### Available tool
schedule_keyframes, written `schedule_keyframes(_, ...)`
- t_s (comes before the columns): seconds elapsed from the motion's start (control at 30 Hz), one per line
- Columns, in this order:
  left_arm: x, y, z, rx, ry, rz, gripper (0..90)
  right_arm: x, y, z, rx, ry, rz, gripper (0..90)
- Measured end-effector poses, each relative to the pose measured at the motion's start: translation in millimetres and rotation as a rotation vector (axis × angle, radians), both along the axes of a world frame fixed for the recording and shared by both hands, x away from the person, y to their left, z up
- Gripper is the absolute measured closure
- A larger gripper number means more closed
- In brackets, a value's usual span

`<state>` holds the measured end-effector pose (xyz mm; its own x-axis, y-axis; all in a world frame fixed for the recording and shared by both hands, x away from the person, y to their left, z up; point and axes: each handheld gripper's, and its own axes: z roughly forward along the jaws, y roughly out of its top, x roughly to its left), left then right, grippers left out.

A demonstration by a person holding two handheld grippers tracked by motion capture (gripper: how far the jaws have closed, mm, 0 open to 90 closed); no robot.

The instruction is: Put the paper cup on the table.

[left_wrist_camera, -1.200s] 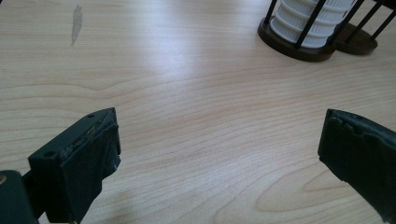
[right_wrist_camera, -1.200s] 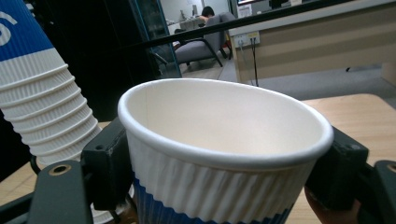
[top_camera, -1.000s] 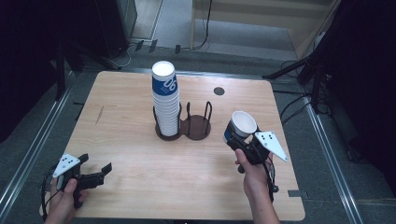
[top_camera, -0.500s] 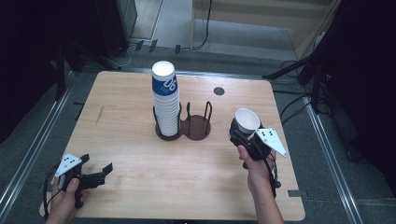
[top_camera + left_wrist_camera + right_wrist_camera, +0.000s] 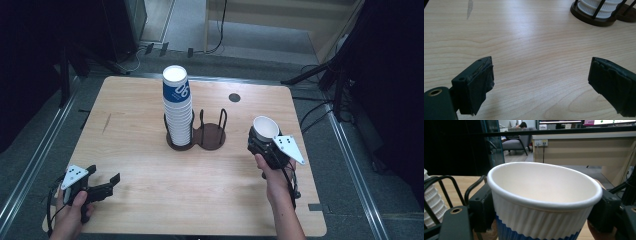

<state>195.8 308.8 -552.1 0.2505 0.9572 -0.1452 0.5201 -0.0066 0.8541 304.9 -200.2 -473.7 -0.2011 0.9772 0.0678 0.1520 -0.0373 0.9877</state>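
A tall stack of blue-and-white paper cups (image 5: 178, 107) stands in the left ring of a dark wire cup holder (image 5: 210, 135) at the table's middle; the holder's right ring has no cup in it. My right gripper (image 5: 264, 141) is shut on a single paper cup (image 5: 265, 128), held upright with its mouth open upward, to the right of the holder. In the right gripper view the cup (image 5: 541, 200) sits between both jaws, with the stack (image 5: 432, 200) at the left. My left gripper (image 5: 102, 186) rests open near the front left edge, with bare wood between its jaws (image 5: 541, 85).
The wooden table (image 5: 150, 200) has a round cable hole (image 5: 234, 97) at the back right and a faint scuff (image 5: 106, 122) at the left. Metal rails run along both sides of the table. Dark stands and cables lie on the floor beyond the far edge.
My right gripper has carried the cup a little to the right and away from the holder, tipping it more upright. The left gripper has stayed in place.
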Motion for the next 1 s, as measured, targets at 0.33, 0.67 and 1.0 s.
schedule_keyframes(0.33,-1.0,-0.2,-0.2,-0.009,0.007,-0.022,1.7,10.1,-0.4,-8.0,0.007,0.033,-0.024,21.4)
schedule_keyframes(0.67,-0.7,-0.9,-0.4,-0.006,0.009,-0.031,1.7,25.4,3.6,-21.1,-0.030,0.061,-0.046,21.3)
schedule_keyframes(1.0,-0.7,-1.0,-0.4,-0.007,0.010,-0.035,1.7,43.1,0.1,-35.9,-0.053,0.105,-0.120,20.8)
